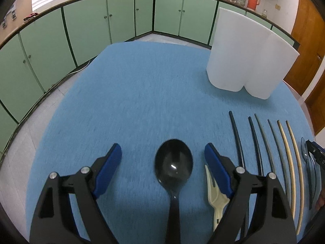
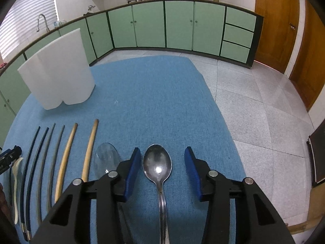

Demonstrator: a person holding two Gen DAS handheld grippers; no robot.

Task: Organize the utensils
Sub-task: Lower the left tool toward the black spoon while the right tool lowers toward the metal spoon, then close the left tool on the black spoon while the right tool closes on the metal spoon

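Utensils on blue cloth [image 1: 142,81], both grippers poised.
Left gripper [image 1: 162,154] jaws apart around black spoon [image 1: 173,163], lower centre; right gripper [image 2: 162,158] jaws apart, untouching, around steel spoon [image 2: 157,164]. White holder [image 1: 243,61] upper right of left view.

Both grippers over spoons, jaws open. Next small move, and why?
Probably lower both and close. The left gripper straddles the black spoon, the right gripper the metal spoon; the pads touch neither. Both lie flat on the blue cloth, and the white holder stands beyond.
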